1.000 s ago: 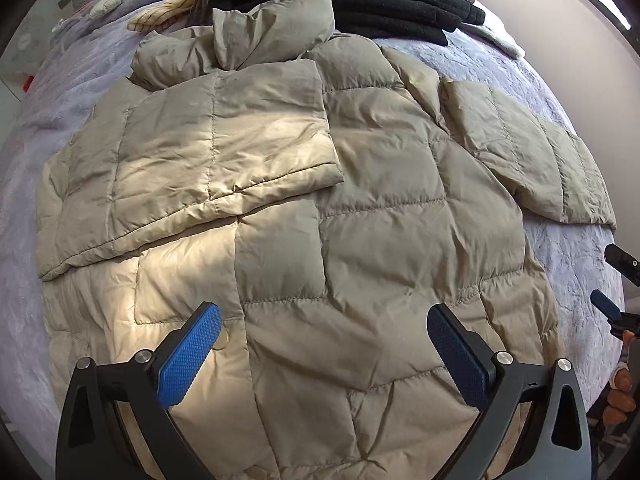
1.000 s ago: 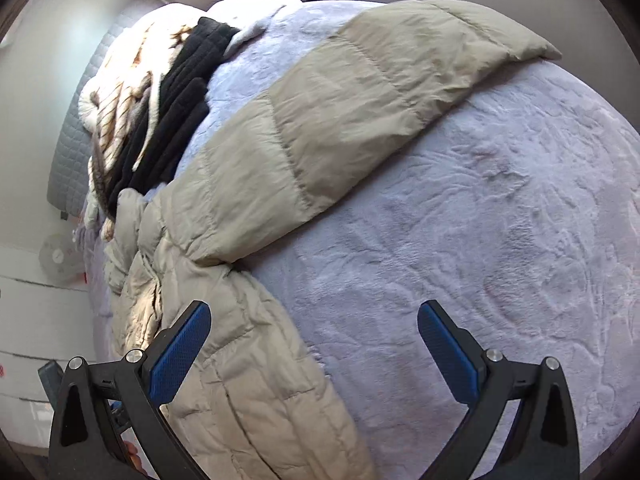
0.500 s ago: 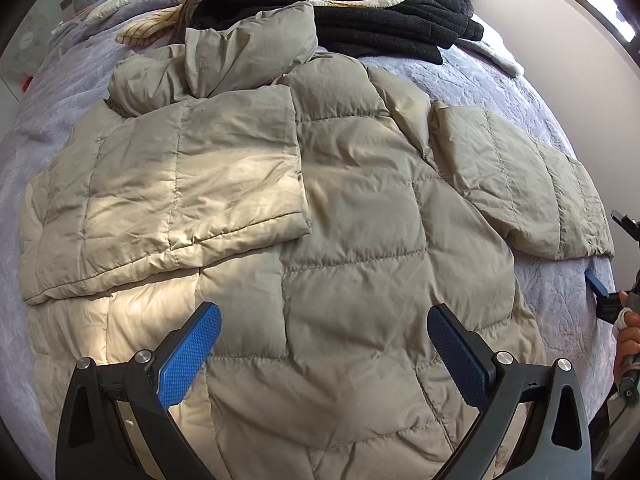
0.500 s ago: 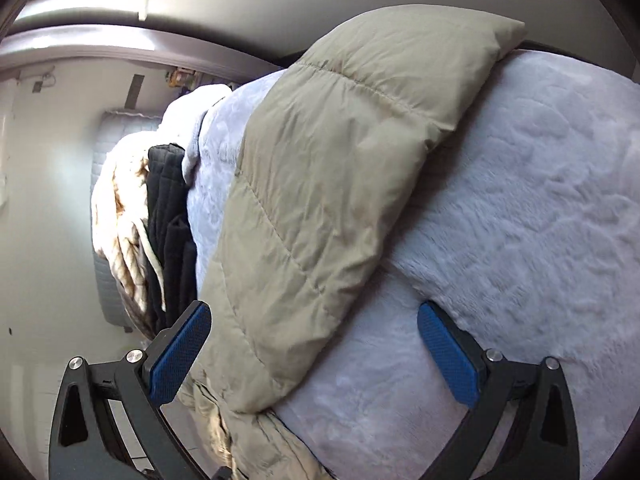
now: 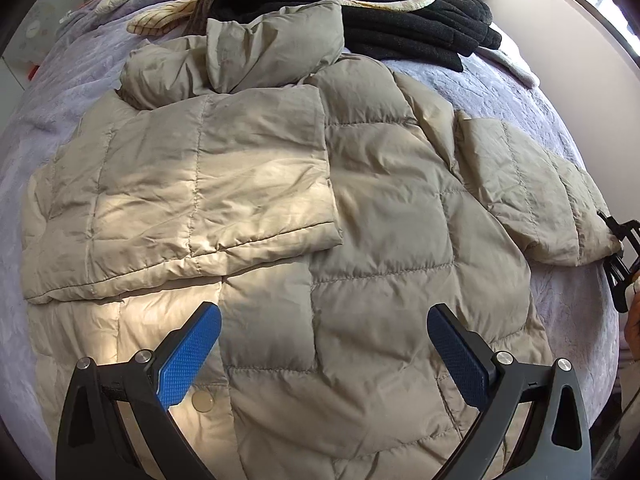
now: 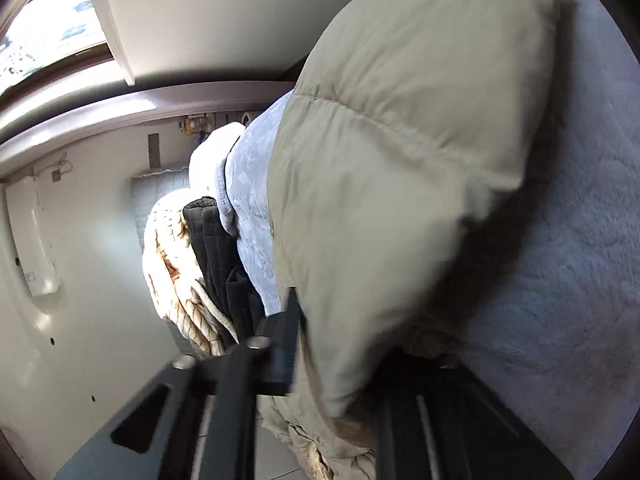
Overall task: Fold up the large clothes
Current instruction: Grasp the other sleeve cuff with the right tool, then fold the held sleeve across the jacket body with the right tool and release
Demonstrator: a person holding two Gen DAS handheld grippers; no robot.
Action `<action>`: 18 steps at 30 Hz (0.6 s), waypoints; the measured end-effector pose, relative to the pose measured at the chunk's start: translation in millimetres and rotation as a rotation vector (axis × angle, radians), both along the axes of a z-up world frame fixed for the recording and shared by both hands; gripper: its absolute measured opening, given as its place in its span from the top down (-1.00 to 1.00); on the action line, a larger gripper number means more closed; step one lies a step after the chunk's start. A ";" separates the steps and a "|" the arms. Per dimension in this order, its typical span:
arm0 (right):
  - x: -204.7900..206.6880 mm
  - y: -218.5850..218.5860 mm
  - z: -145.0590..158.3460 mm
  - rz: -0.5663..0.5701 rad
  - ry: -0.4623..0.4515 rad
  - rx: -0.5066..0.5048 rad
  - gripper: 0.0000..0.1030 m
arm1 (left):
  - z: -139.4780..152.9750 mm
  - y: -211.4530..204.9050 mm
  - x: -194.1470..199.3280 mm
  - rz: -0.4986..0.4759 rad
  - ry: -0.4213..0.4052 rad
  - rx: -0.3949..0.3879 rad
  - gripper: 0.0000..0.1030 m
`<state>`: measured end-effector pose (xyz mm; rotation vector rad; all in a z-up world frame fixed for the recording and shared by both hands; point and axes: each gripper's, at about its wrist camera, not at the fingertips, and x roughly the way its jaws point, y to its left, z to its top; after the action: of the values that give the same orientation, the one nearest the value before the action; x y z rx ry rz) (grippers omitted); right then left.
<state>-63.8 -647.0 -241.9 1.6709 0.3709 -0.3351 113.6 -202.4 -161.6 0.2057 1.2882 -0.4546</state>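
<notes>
My left tool (image 5: 324,354) hangs above the lower half of the puffer jacket (image 5: 380,240), its blue pads (image 5: 190,354) standing wide apart with nothing between them, just the quilted fabric below. The jacket lies spread flat on the bed (image 5: 568,312), over the lavender blanket, its collar toward the far edge. One sleeve (image 5: 188,204) is already folded across the chest. The other sleeve (image 5: 536,196) stretches out toward the bed's right edge, and there my right tool (image 5: 618,248) meets its cuff.

From the right wrist view the picture is blurred, but my right tool (image 6: 332,364) is closing on the cuff end of that sleeve (image 6: 400,160), the beige fabric bunched between the fingers; the near finger (image 6: 284,348) presses against it. The sleeve rises away from the tool over the blanket.

Past the collar, at the far edge of the bed, lies a pile of black clothes (image 5: 400,24) and a cream patterned throw (image 5: 168,20).
</notes>
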 end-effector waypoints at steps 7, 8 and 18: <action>48.8 30.4 73.4 0.149 -0.026 -0.238 0.89 | 11.2 30.8 18.7 0.050 -0.041 -0.010 -1.00; 61.3 40.5 86.9 0.186 -0.032 -0.284 0.89 | 13.6 36.7 22.4 0.058 -0.050 -0.011 -1.00; 188.8 235.7 187.5 0.666 -0.064 -0.860 0.88 | 27.0 117.8 53.4 0.182 -0.122 -0.026 -1.00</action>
<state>124.9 -411.2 -54.5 0.6558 0.6036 0.0704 167.0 -84.6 -134.6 0.0920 1.1694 -0.2984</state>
